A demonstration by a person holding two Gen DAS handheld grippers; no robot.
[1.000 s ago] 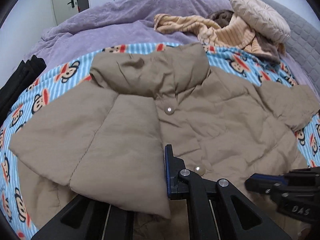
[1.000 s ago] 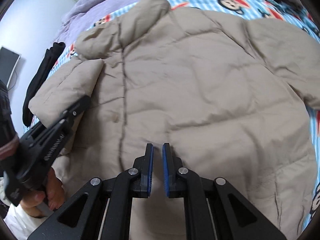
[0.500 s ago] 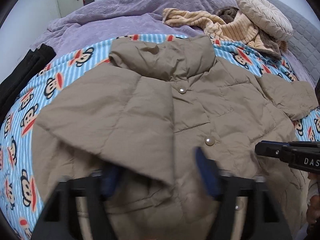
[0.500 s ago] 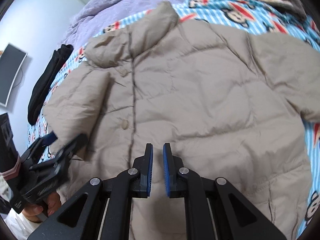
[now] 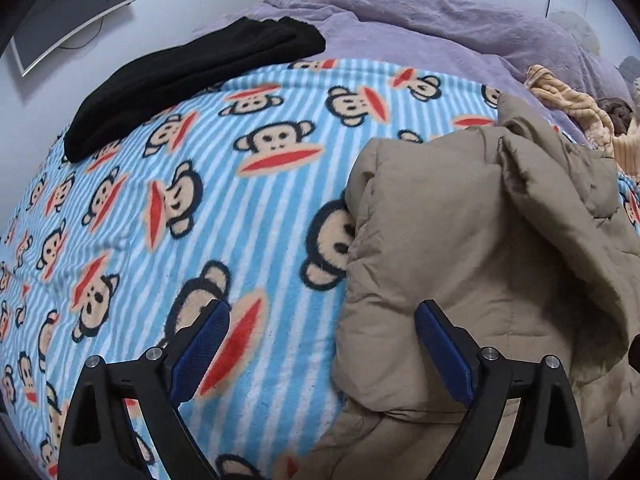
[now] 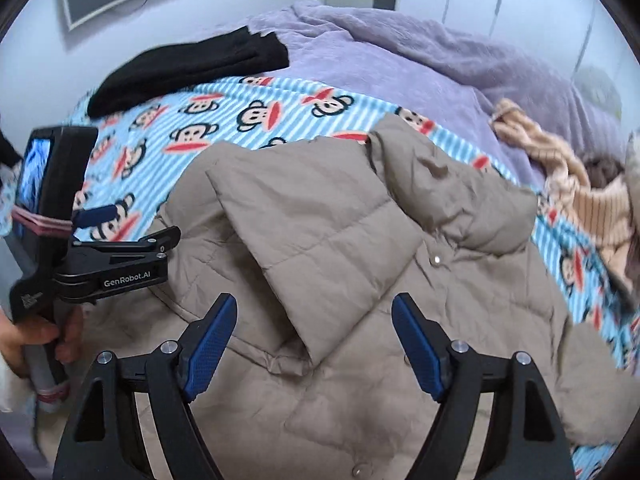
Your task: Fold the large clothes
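Both pairs of my fingers stand apart, holding nothing. Left gripper straddles the khaki puffer jacket edge at lower centre on the monkey-print blanket; right gripper hovers over its folded-in sleeve. I'd pinch the hem deep, lifting evenly.

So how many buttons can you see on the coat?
2: one button just below the collar, one at the bottom edge of the view. Folds may hide more.
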